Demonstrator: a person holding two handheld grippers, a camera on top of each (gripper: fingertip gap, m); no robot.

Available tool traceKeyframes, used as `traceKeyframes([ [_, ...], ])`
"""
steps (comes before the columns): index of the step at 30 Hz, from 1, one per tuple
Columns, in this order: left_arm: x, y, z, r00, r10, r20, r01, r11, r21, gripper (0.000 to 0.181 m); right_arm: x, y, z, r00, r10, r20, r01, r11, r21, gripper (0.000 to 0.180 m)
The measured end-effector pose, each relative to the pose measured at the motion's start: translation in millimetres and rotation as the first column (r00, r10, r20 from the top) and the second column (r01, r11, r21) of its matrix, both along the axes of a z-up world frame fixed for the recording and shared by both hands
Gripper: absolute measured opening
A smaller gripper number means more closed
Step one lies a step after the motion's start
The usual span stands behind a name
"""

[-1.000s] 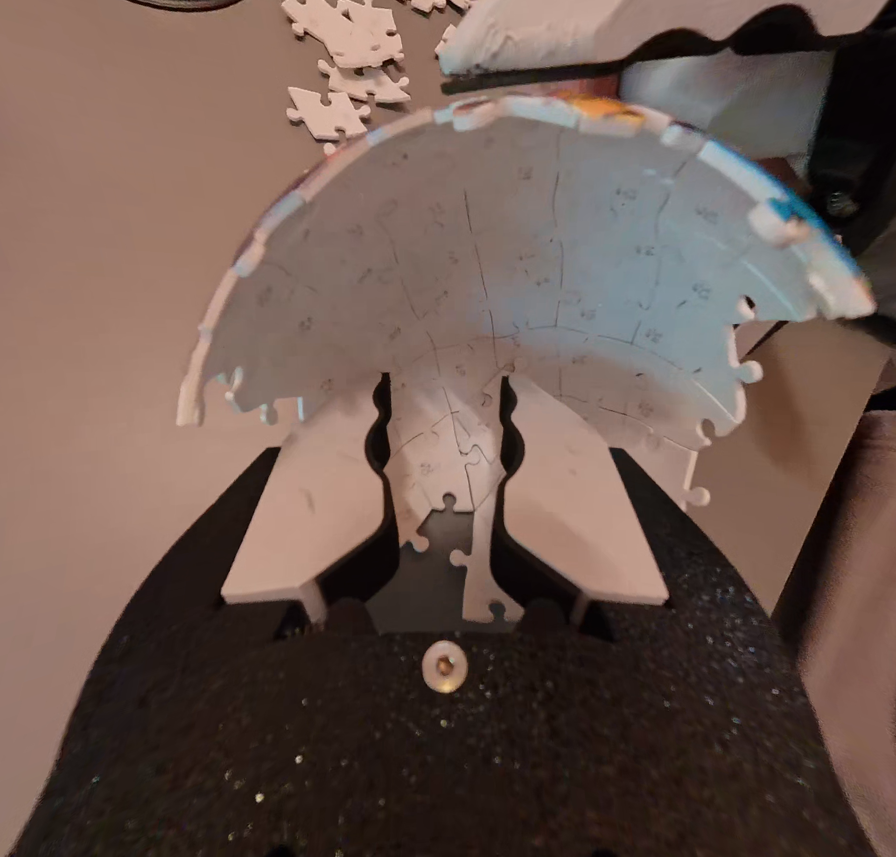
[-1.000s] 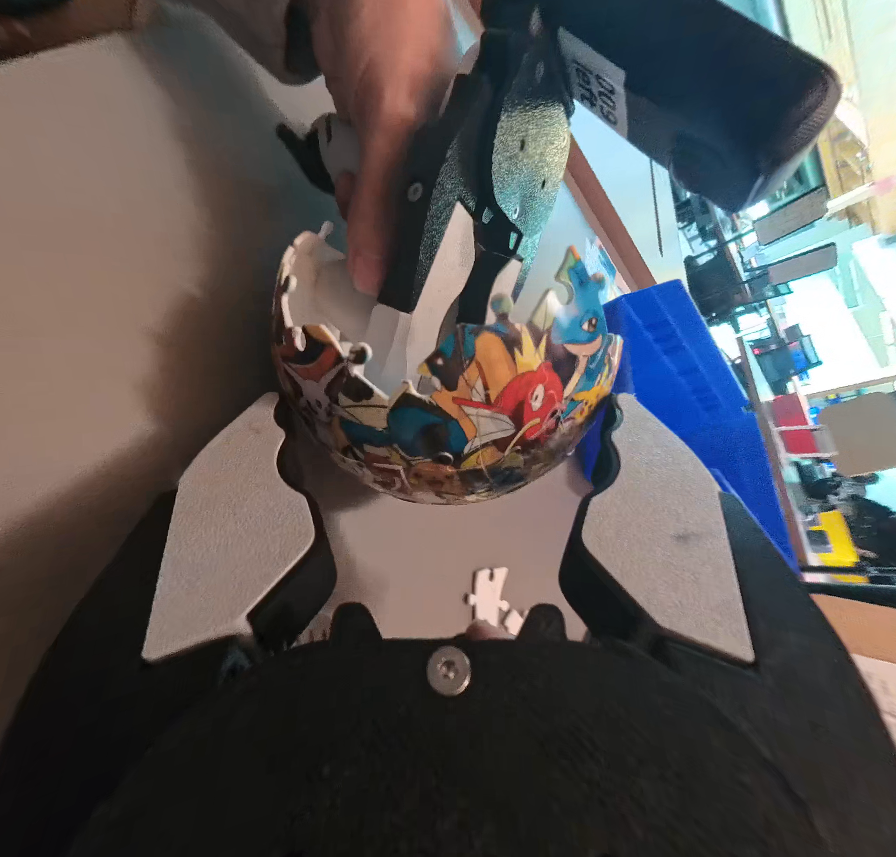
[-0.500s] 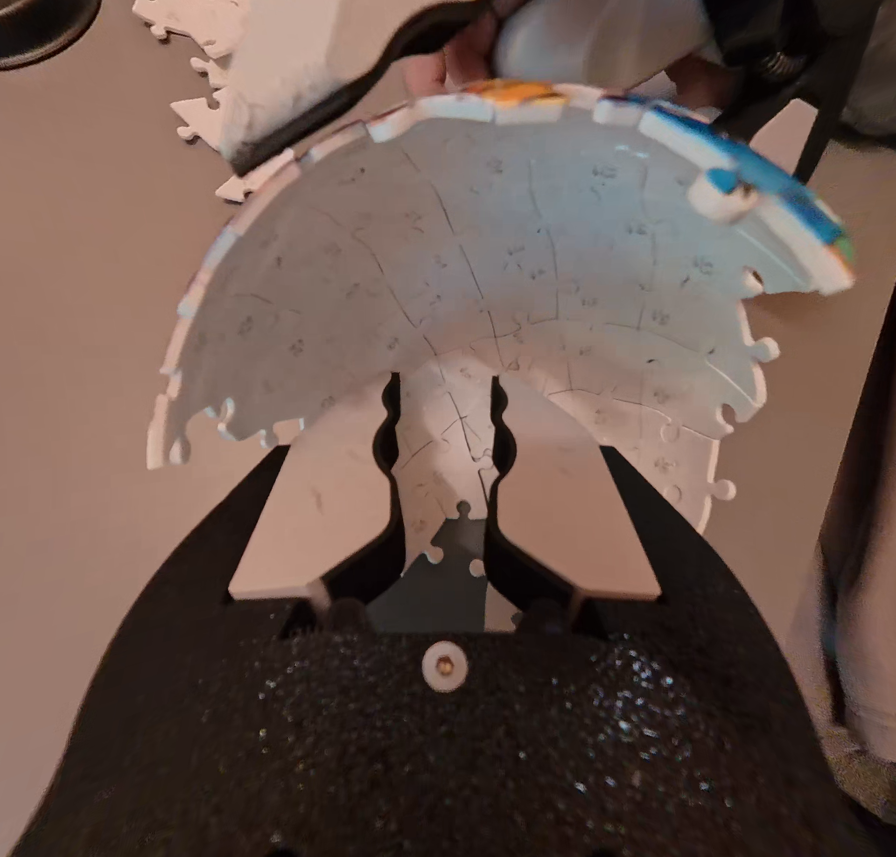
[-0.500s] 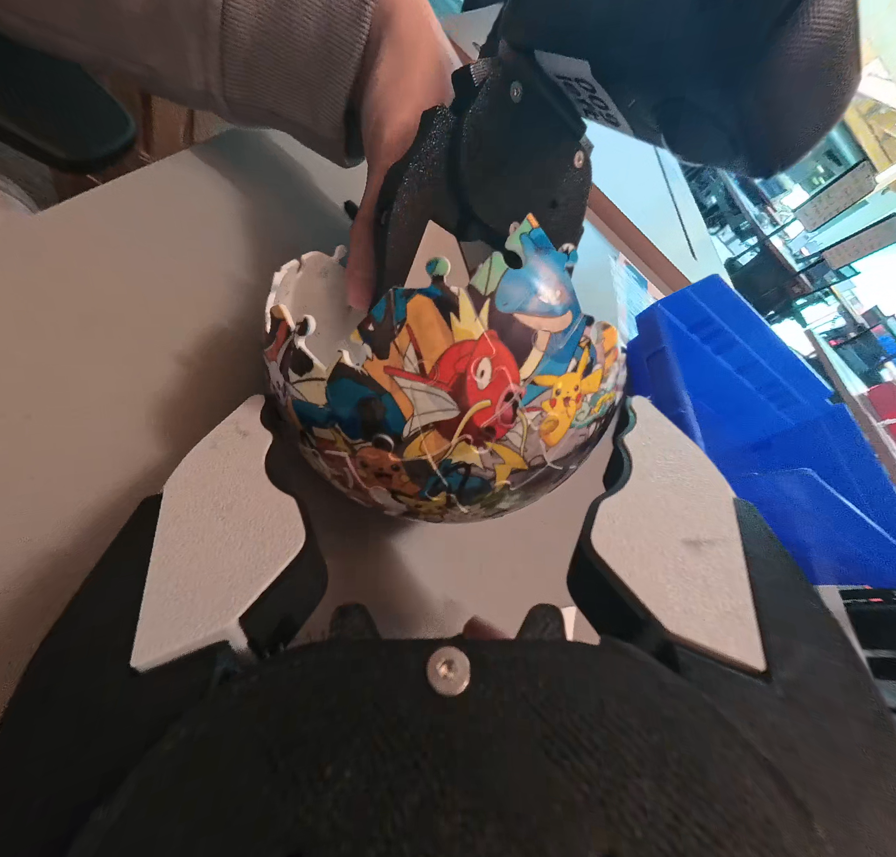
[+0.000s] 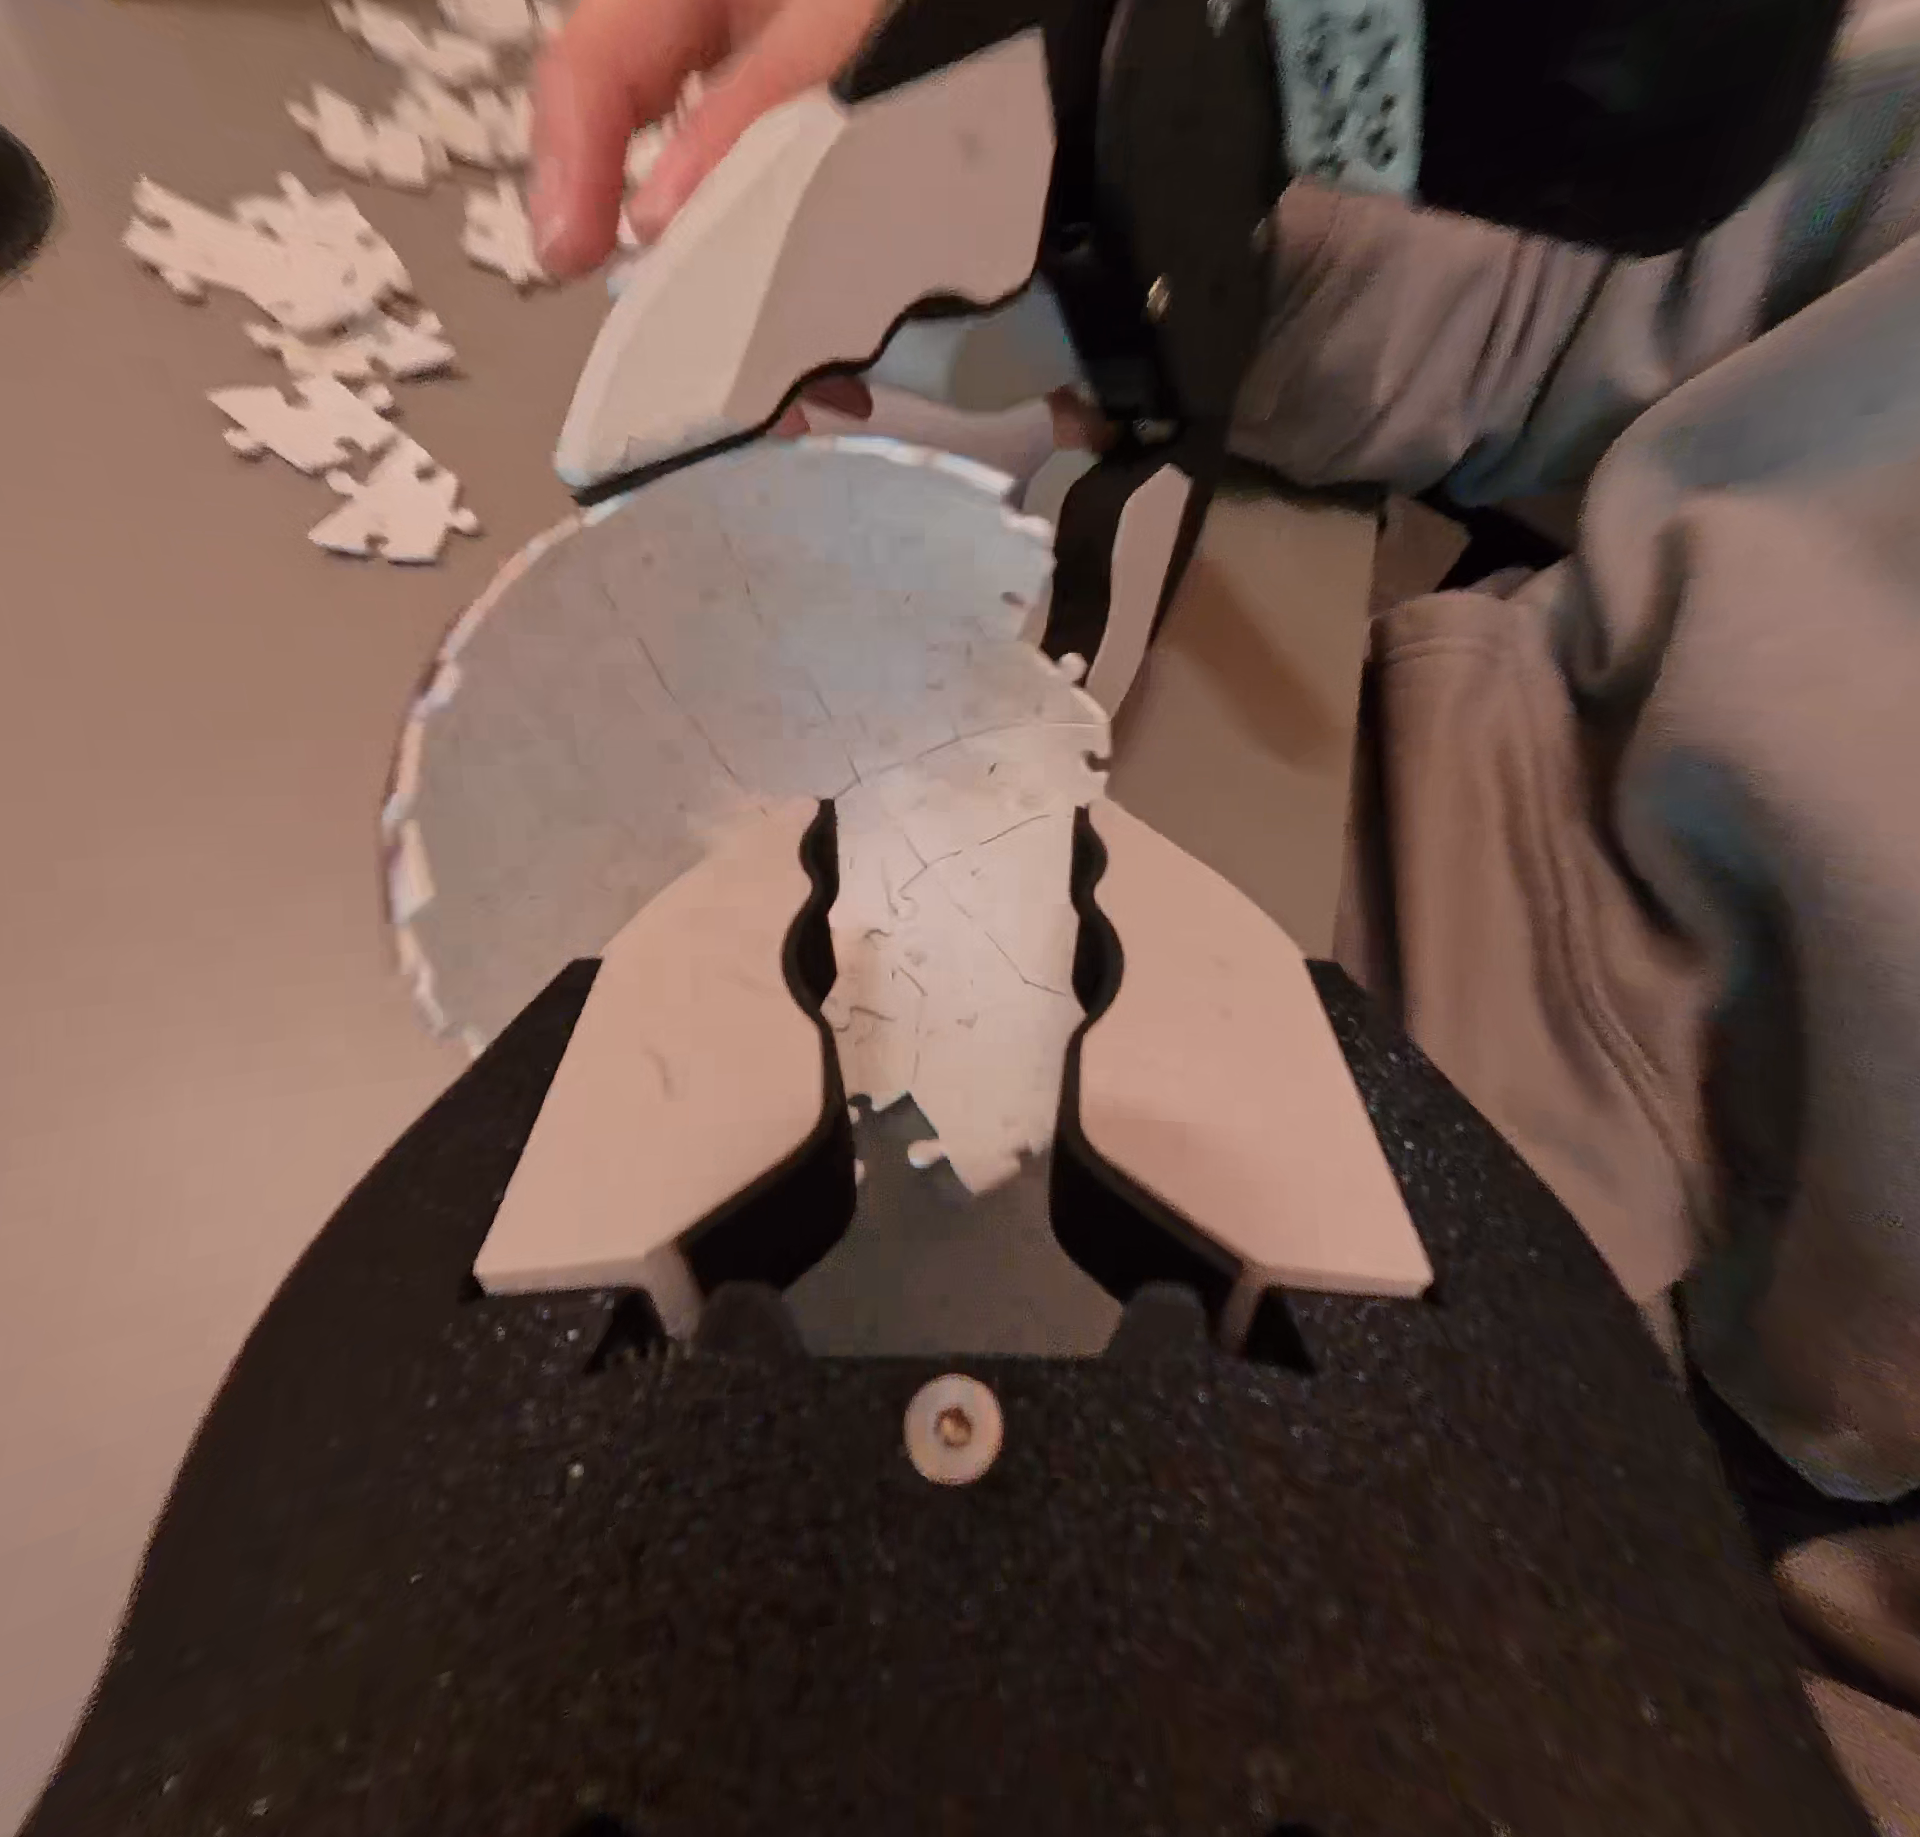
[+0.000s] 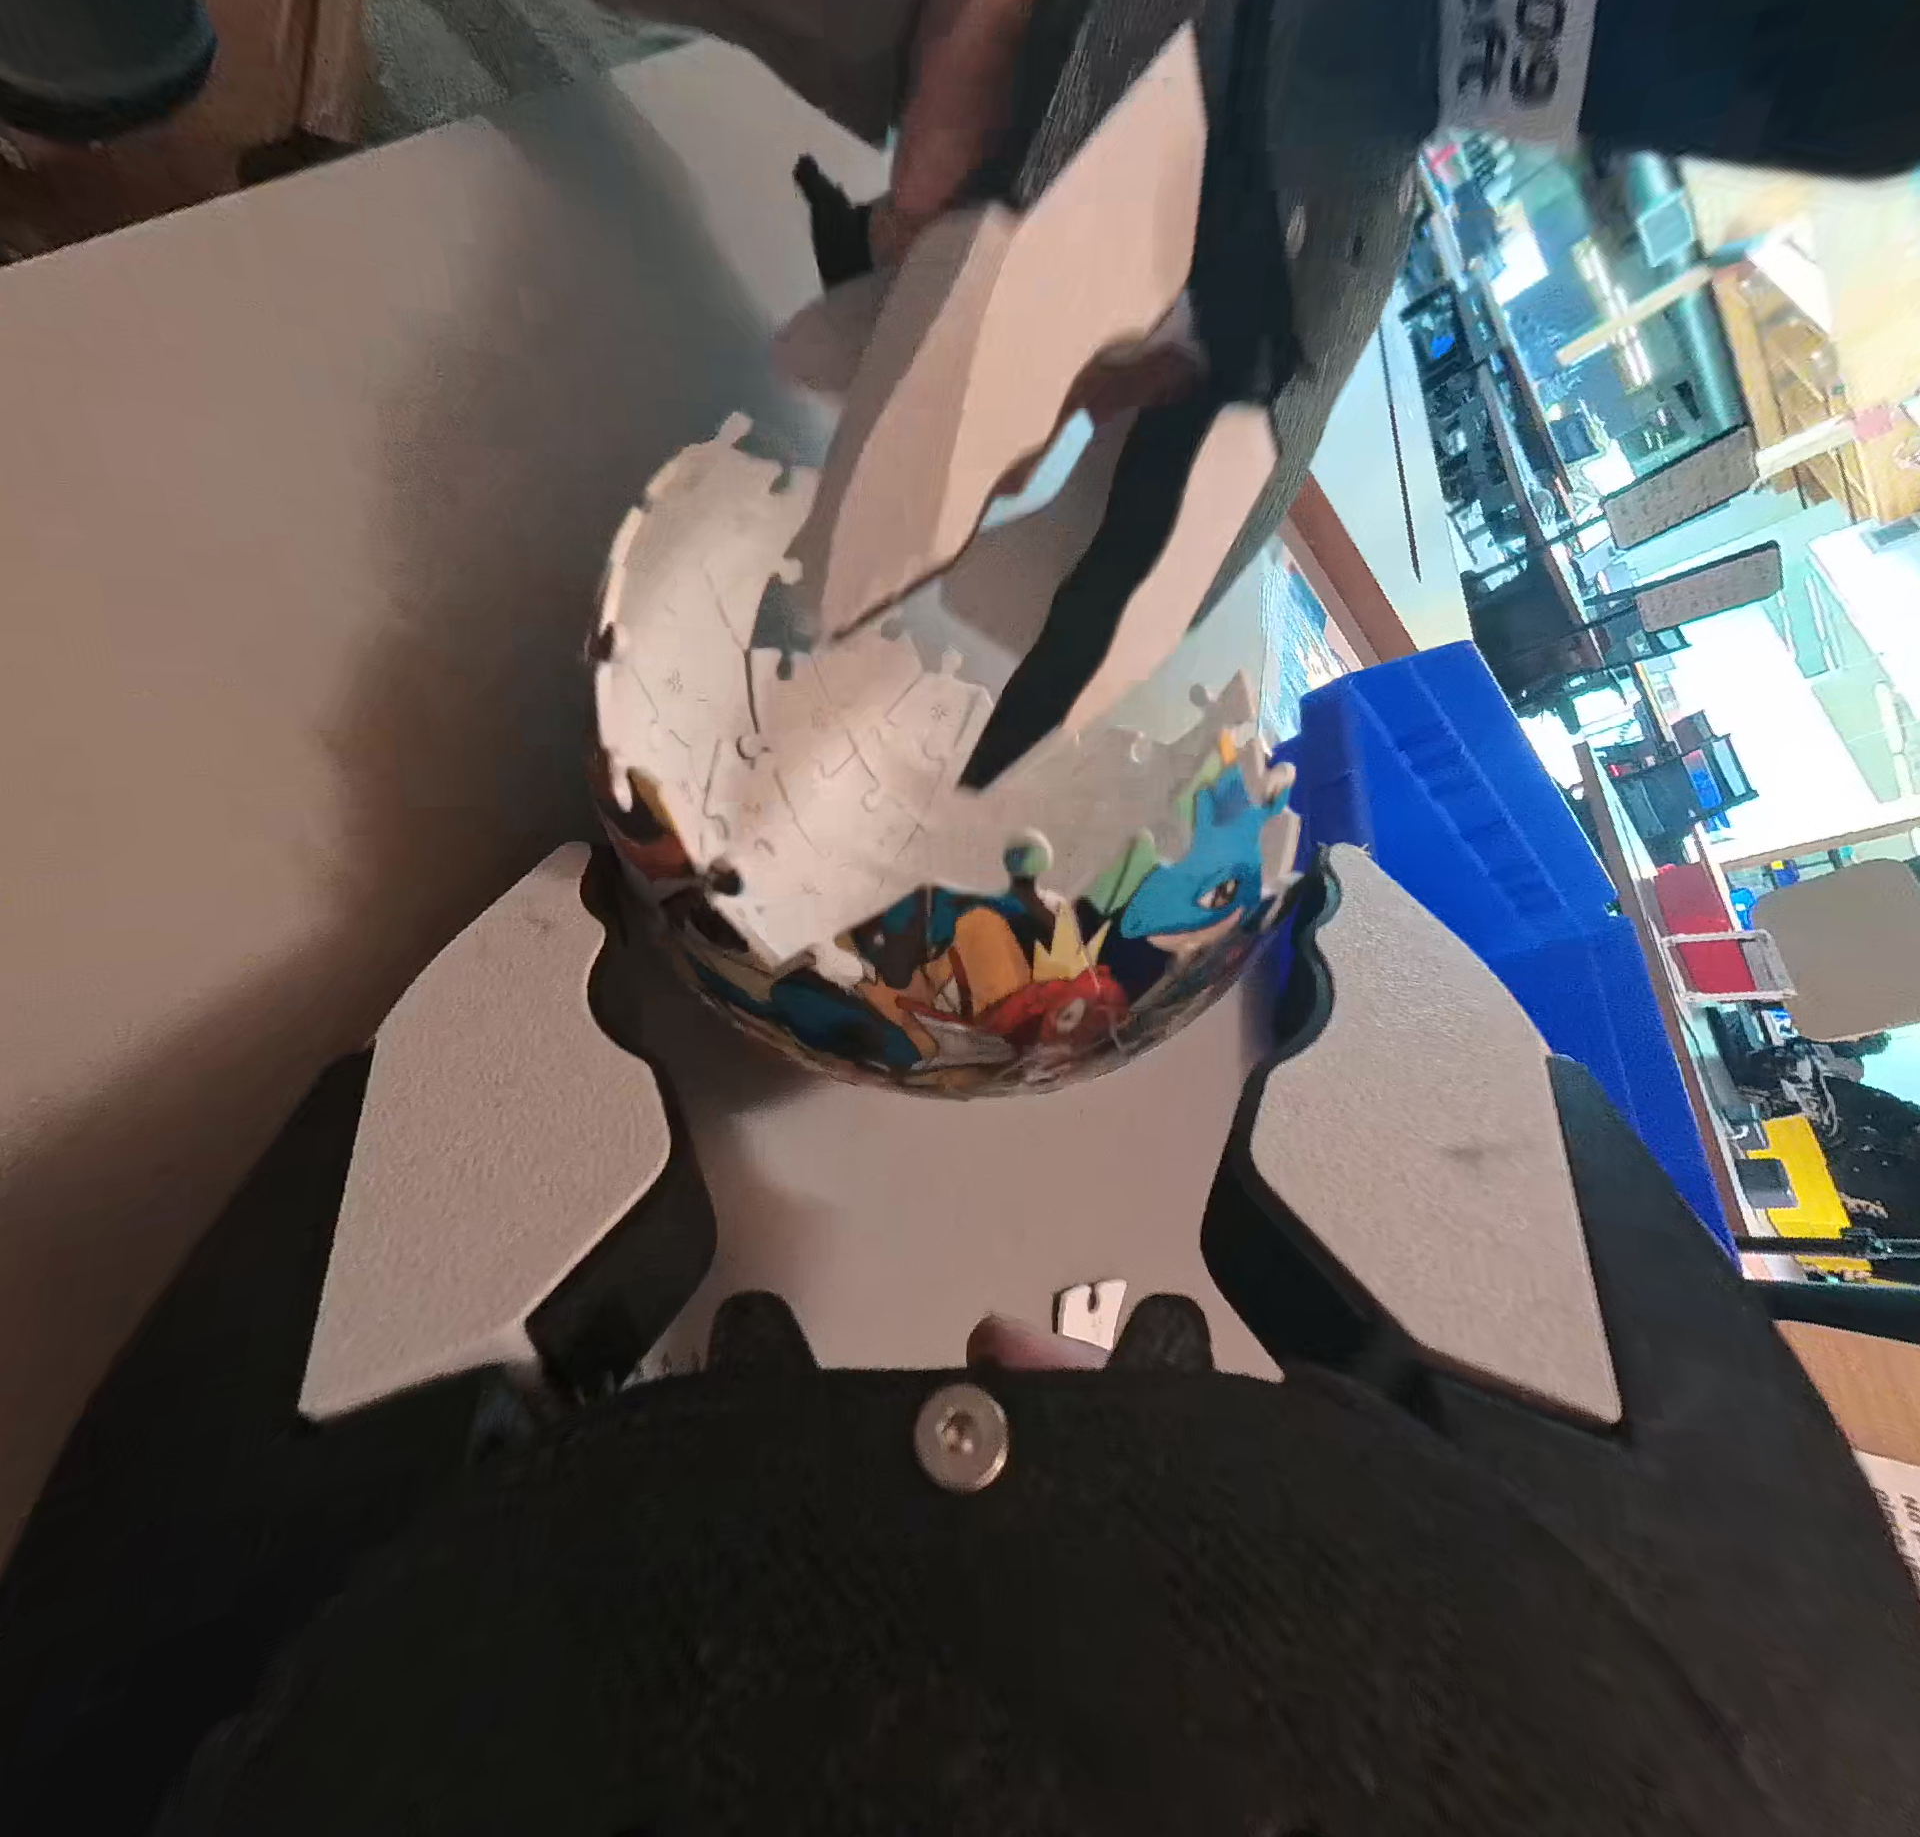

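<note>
your right gripper [image 6: 961, 914] cups the puzzle bowl [image 6: 935, 852] between wide-spread fingers. your left gripper [image 5: 951, 842] reaches inside it, jaws parted and seemingly pinching nothing, though blur hides the contact. loose pieces [image 5: 312, 333] lie blurred on the table [image 5: 156, 748].
</note>
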State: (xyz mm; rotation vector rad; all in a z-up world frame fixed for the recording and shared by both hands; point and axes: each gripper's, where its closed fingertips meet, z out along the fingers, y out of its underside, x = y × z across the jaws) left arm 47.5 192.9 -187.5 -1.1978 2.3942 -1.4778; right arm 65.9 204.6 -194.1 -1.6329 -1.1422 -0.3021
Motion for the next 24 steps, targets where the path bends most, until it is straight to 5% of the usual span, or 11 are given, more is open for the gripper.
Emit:
traceKeyframes([
  [1,-3,5,10,0.999,0.03,0.041,-0.029,0.999,-0.024,0.042,0,-1,0,1.0,0.001,-0.004,-0.001,1.0,0.004,0.12],
  [6,-12,73,13,0.887,0.458,0.062,-0.457,0.889,-0.033,0.048,-2,-4,-1,1.0,0.002,-0.004,-0.002,1.0,0.016,0.119],
  [9,-42,88,-16,0.84,0.543,-0.001,-0.543,0.839,0.02,0.052,-2,-8,-2,1.0,0.005,-0.012,-0.005,1.0,0.02,0.118],
  [14,-73,67,-58,0.837,0.543,-0.065,-0.532,0.836,0.135,0.036,-2,-13,-3,1.0,0.004,-0.026,-0.003,1.0,0.027,0.118],
  [24,-32,26,-68,0.935,0.343,0.089,-0.35,0.856,0.382,0.021,-3,-21,2,0.993,-0.016,-0.113,0.022,0.999,0.05,0.112],
])
